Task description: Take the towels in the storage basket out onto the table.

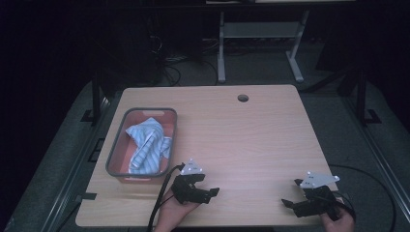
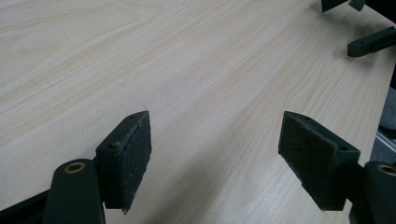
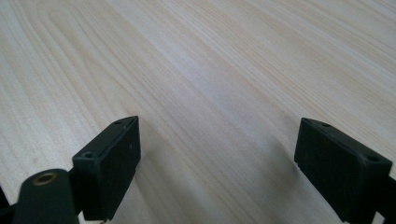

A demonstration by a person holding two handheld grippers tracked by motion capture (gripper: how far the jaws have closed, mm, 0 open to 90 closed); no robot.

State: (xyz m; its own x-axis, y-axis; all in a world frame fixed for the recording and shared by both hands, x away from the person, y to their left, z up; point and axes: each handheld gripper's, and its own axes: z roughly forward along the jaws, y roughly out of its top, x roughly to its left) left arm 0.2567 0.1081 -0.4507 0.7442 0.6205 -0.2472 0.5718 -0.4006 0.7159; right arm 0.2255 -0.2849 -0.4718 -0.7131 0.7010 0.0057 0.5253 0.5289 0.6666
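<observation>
A grey-rimmed red basket (image 1: 116, 145) stands at the table's left, with a blue-and-white striped cloth (image 1: 149, 145) bunched inside it. My left gripper (image 1: 212, 192) rests near the front edge, right of the basket, pointing right; its jaws stand wide apart over bare wood (image 2: 215, 140) with nothing between them. My right gripper (image 1: 288, 204) sits at the front right corner, pointing left. Its jaws are open too, and only the tabletop (image 3: 217, 154) lies between them. The right gripper's fingertips (image 2: 369, 44) show at the far top right of the left gripper view.
The light wooden table (image 1: 251, 140) has a round cable hole (image 1: 243, 98) near its far edge. Black cables (image 1: 162, 198) trail from both grippers off the front. A grey desk frame (image 1: 256, 43) stands on the floor beyond the table.
</observation>
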